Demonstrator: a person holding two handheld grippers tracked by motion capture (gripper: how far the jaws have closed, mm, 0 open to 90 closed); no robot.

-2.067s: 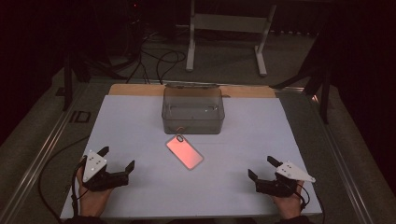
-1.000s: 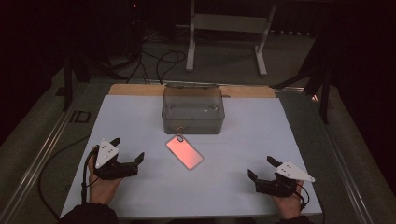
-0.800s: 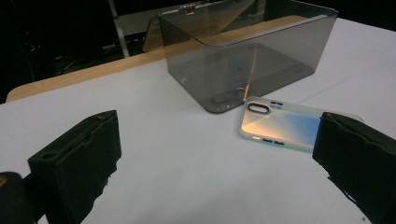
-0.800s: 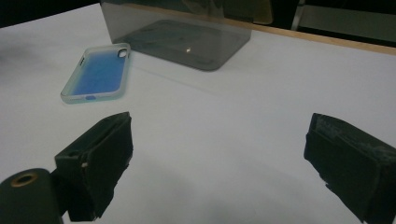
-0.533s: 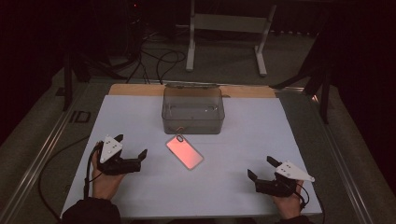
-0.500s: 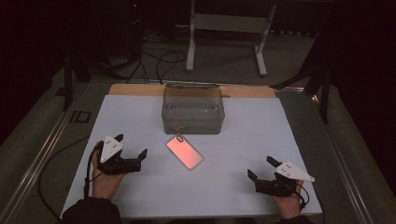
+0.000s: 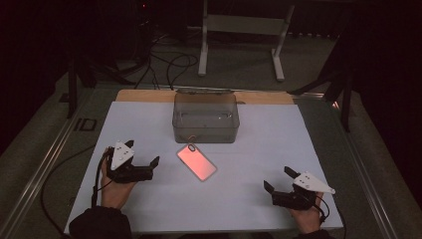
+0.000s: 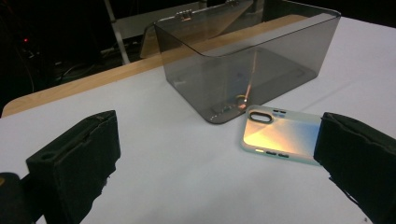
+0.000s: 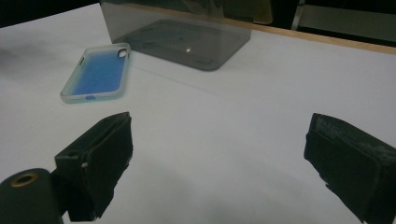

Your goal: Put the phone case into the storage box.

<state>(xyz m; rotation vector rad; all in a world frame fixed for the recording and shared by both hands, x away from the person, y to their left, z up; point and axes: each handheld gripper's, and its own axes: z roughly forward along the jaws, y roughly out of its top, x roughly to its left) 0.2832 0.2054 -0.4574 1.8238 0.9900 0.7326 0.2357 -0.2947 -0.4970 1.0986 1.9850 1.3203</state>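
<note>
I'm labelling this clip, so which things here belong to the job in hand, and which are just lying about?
In the job:
phone case, flat on the white table cover
left gripper, open, nearest it
clear bin, just behind it

Lying about:
right gripper, open, idle
metal stand
floor cables

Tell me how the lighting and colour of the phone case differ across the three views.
High view: dim, dark surroundings, the phone case glows pinkish-red. Left gripper view: brighter, the case shows an iridescent yellow-to-blue sheen, and the clear box carries reflections. Right gripper view: the case reads blue; the near claw pads look soft.
</note>
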